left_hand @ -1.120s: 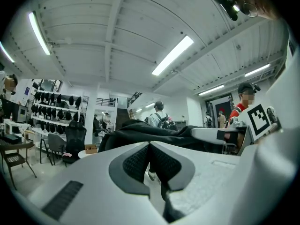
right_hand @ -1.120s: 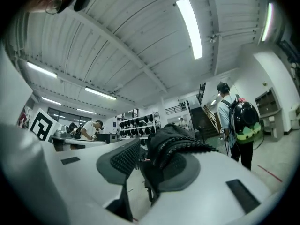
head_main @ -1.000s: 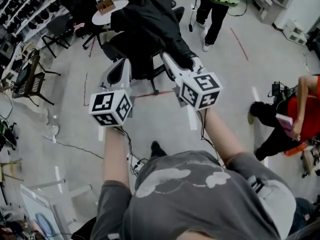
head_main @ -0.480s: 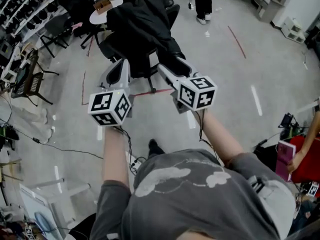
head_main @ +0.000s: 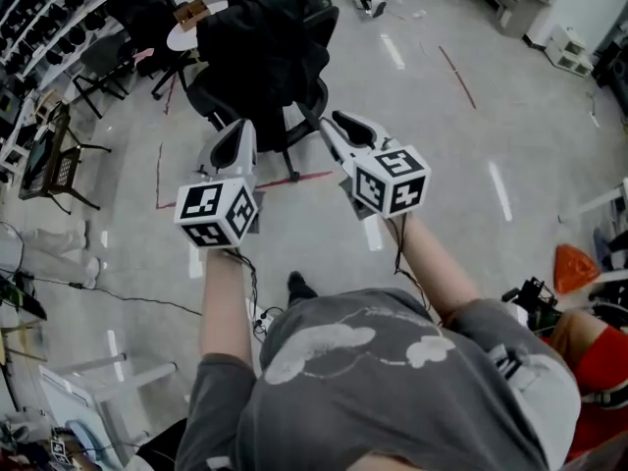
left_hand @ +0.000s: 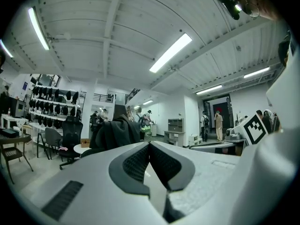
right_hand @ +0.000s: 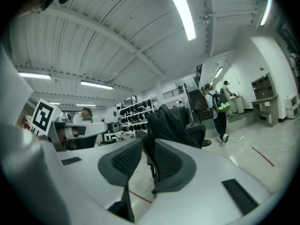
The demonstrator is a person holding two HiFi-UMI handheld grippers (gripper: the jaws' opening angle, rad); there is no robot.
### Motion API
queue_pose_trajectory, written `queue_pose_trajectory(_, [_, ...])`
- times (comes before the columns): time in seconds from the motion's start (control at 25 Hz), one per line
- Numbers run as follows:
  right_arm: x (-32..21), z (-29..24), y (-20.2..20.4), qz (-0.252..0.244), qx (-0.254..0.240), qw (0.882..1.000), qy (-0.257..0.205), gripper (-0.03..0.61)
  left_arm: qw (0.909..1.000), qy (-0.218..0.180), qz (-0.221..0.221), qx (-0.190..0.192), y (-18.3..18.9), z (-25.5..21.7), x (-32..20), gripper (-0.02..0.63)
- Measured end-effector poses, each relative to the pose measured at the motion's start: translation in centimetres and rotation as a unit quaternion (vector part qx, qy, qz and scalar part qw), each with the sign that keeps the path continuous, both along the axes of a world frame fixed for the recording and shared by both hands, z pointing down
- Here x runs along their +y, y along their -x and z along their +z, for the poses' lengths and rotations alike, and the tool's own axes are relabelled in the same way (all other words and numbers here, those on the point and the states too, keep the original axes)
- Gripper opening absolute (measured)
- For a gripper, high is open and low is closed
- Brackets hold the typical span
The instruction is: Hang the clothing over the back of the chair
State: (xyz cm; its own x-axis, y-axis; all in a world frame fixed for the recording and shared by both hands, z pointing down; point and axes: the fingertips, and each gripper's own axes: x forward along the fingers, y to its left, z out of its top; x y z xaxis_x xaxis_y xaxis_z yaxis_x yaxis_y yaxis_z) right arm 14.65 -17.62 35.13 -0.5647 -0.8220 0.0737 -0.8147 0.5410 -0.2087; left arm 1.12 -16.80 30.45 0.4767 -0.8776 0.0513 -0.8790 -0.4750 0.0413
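While clothing (head_main: 265, 37) lies draped over chair (head_main: 211, 94) back, well apart from L gripper (head_main: 239, 128) & R gripper (head_main: 334, 121) | L: jaws together, empty | R: jaws closing, small gap, nothing btw | handling (est.): soft, limp, light; take at collar/shoulder fold.

Black clothing (head_main: 257, 32) on a black chair (head_main: 312, 94), pale grey floor (head_main: 432, 145) with red tape lines (head_main: 459, 77).

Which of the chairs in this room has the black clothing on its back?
The office chair at the top middle of the head view: black clothing drapes over its back. The folding chair at the left is bare.
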Motion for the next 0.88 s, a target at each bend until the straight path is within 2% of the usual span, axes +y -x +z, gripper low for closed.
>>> queue_pose_trajectory(0.08, [0.3,0.0,-0.4,-0.003,0.006,1.0,0.002,0.022,1.0,0.007,0.002,0.002,-0.4,0.4,0.3,0.002])
queue_pose_trajectory(0.16, [0.6,0.4,-0.5,-0.009,0.021,1.0,0.009,-0.009,0.9999,0.013,0.002,0.005,-0.7,1.0,0.6,0.002])
queue_pose_trajectory(0.68, [1.8,0.8,-0.8,-0.02,0.051,0.999,-0.002,-0.011,0.999,0.044,-0.003,0.01,-0.8,4.1,2.4,0.002])
queue_pose_trajectory(0.88, [2.4,0.9,-0.4,-0.022,0.048,0.999,-0.01,-0.011,0.9984,0.053,-0.009,0.016,0.0,5.2,3.1,0.002])
